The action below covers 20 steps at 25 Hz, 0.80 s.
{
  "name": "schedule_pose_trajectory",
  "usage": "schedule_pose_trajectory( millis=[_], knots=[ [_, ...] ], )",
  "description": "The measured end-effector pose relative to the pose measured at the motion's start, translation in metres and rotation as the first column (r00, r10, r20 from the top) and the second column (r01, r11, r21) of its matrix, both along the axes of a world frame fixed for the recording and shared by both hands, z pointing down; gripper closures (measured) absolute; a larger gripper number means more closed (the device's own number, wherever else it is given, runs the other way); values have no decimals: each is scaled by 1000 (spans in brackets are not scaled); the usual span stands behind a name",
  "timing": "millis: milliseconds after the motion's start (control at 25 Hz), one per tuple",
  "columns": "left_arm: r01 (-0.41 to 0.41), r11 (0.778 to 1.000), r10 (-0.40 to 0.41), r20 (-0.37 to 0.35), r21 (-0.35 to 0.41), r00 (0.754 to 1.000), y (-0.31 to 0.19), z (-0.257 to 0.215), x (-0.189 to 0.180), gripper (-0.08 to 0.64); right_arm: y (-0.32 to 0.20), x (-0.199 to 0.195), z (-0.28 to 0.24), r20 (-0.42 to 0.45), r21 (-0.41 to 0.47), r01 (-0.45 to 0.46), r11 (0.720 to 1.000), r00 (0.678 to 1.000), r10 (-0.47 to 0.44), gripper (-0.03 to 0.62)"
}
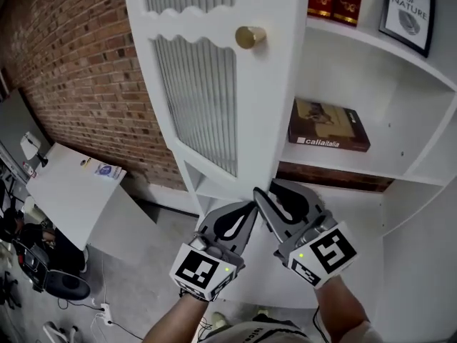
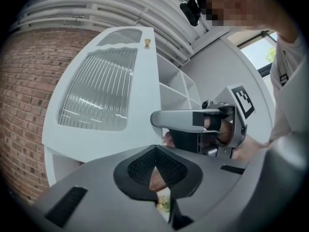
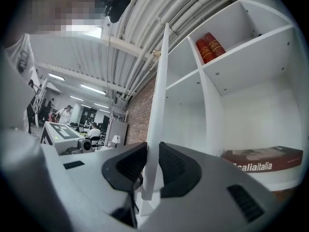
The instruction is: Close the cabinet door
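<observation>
**Cabinet door held open by its lower edge**

The white cabinet door (image 1: 265, 106) is seen standing open, swung out from the cabinet (image 1: 428, 191). Its long axis is upright. Its thin free edge is turned toward the person, and its ribbed-glass face with the gold knob (image 1: 250, 36) is turned toward the brick wall (image 1: 71, 63). The right gripper (image 1: 265, 195) is held about level at the door's lower corner, and its two dark pads are pressed on that thin edge from either side. The left gripper (image 1: 246, 213) is kept just beside it on the knob side, with its jaws pressed together and nothing between them; whether it touches the door cannot be told. A brown book (image 1: 328, 126) is laid flat on the shelf behind the door, near that shelf's front edge
</observation>
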<state>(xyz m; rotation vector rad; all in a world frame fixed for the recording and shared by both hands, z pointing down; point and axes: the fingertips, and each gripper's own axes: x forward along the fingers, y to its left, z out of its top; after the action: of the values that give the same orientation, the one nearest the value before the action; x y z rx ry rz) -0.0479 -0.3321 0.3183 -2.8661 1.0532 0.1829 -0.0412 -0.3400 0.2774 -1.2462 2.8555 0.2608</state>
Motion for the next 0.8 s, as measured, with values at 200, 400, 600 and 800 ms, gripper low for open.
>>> schedule_pose_trajectory(
  millis=[200, 400, 600, 800],
  knots=[
    [46, 998, -46, 6, -38, 999, -23, 2, 16, 549, -22, 17, 0, -6, 4, 23, 1000, 1000, -23, 512],
    [66, 997, -67, -18, -37, 998, -41, 5, 29, 549, -42, 30, 0, -31, -2, 62, 998, 998, -62, 506],
    [74, 997, -75, -21, -37, 997, -57, 2, 39, 549, -59, 39, -2, -48, 2, 50, 999, 998, -50, 500],
    [87, 995, -88, -25, -43, 996, -73, 4, 47, 549, -74, 46, -1, -104, 40, -10, 999, 994, 14, 495]
  ],
)
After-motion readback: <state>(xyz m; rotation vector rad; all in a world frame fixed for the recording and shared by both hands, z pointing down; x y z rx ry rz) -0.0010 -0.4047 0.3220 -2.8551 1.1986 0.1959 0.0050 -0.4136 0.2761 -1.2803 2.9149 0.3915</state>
